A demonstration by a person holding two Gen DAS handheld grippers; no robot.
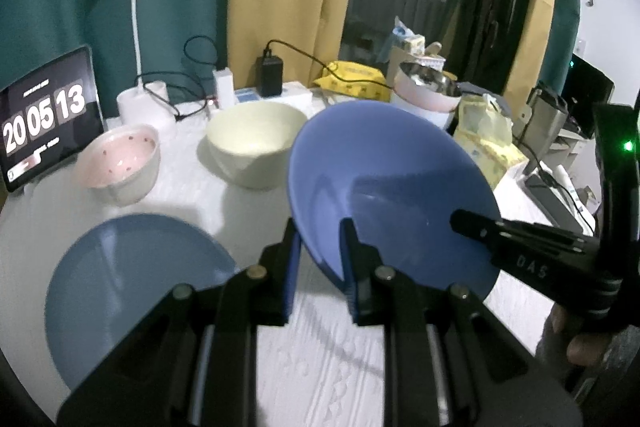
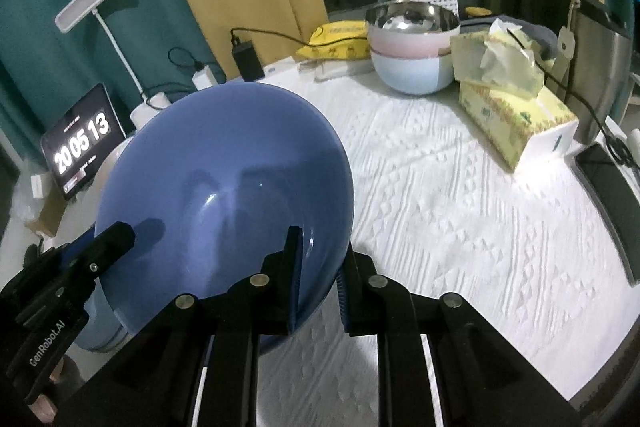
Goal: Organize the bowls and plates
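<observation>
A large blue bowl (image 1: 380,167) (image 2: 224,167) hangs tilted above the white tablecloth, gripped at both sides. My left gripper (image 1: 320,231) (image 2: 120,235) is shut on its left rim, one pad inside and one outside. My right gripper (image 2: 320,243) (image 1: 464,223) is shut on the opposite rim. A blue plate (image 1: 132,287) (image 2: 96,331) lies flat on the table, below and left of the bowl. Behind it stand a pink dotted bowl (image 1: 120,163) and a cream bowl (image 1: 256,143). A steel-lined pink bowl stacked on a pale blue one (image 1: 424,91) (image 2: 412,43) sits at the back.
A tablet clock (image 1: 44,119) and a white desk lamp (image 1: 136,27) stand at the back left, with chargers and cables along the curtain. Yellow tissue boxes (image 2: 512,115) and a dark phone (image 2: 612,203) lie on the right side near the table edge.
</observation>
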